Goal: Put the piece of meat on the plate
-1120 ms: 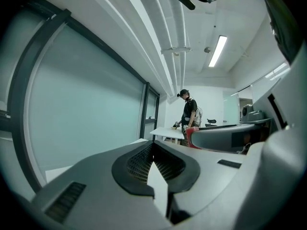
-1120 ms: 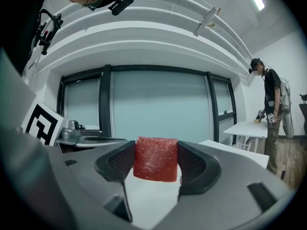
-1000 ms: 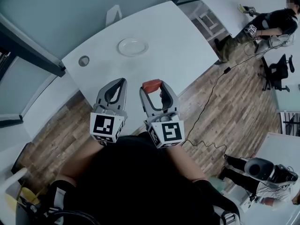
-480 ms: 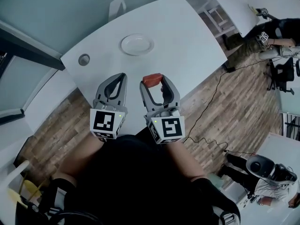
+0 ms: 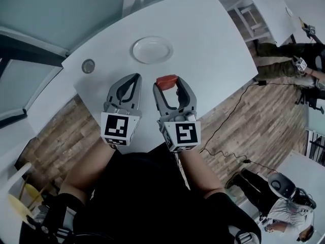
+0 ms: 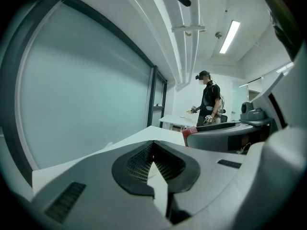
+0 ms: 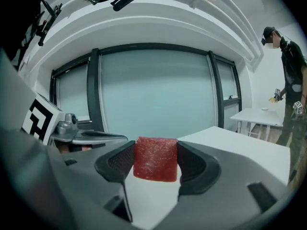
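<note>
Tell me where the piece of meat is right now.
In the head view the piece of meat is clamped between the right gripper's jaws, over the near part of the white table, short of the plate and just right of the left gripper.
</note>
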A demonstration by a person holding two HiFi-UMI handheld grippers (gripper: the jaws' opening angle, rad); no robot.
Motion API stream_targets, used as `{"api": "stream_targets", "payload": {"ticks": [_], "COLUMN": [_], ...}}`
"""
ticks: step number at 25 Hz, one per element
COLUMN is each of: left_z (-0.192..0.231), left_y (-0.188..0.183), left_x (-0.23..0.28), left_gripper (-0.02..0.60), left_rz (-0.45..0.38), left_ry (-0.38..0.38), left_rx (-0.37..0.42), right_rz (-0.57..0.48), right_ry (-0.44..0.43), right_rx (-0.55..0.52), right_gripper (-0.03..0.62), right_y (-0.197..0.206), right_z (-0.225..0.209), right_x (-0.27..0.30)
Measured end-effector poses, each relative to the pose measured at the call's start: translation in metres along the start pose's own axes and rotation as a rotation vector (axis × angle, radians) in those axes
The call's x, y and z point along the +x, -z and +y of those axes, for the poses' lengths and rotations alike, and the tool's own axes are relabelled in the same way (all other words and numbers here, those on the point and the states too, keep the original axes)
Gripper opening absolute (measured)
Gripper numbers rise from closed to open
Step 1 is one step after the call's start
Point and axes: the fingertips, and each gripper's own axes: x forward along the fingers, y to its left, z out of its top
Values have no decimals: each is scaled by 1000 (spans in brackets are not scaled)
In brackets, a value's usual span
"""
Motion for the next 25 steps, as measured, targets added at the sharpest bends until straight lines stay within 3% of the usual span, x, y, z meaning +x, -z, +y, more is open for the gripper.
{"api": "stream_targets", "payload": {"ticks": [25], "left_z": [44], "left_y": [61], "left_x": [102], "left_gripper": [3], "left_rz": [126], "left_ry": [-36], "left_rx": [-28], "right_rz": [141], "right_ry": [-11], "right_rx": [18], "right_gripper": [275], "right_y": [64], "right_z": [-45], "right_x": [115]}}
